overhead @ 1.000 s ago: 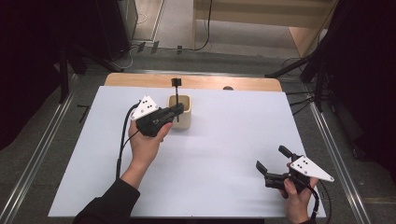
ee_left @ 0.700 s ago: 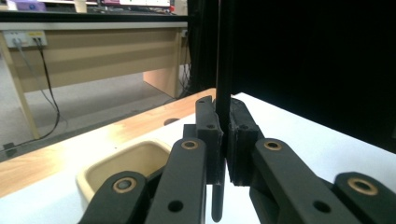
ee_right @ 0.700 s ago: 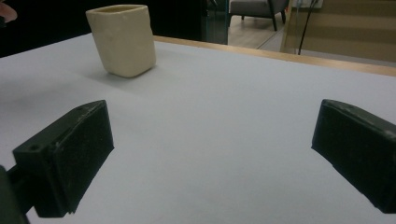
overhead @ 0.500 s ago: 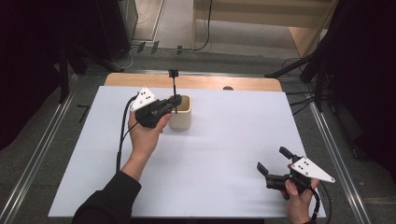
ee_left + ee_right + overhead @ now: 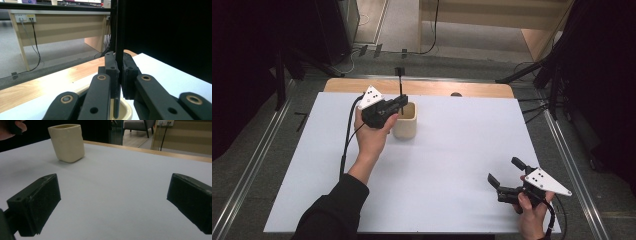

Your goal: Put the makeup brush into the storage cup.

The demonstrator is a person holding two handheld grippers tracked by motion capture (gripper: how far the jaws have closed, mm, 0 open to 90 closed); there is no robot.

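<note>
We've got the left gripper (image 5: 401, 102) pinching a thin black stick (image 5: 120, 37) upright, its lower end down inside the cream cup (image 5: 405, 121), upper middle of the high view. Our right gripper (image 5: 504, 175) sits lower right, jaws spread wide over the white table (image 5: 452, 165).

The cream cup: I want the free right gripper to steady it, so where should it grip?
Probably the cream cup by its flat side walls, approached level from its open right side; the left gripper holds the black rod over its mouth.
</note>
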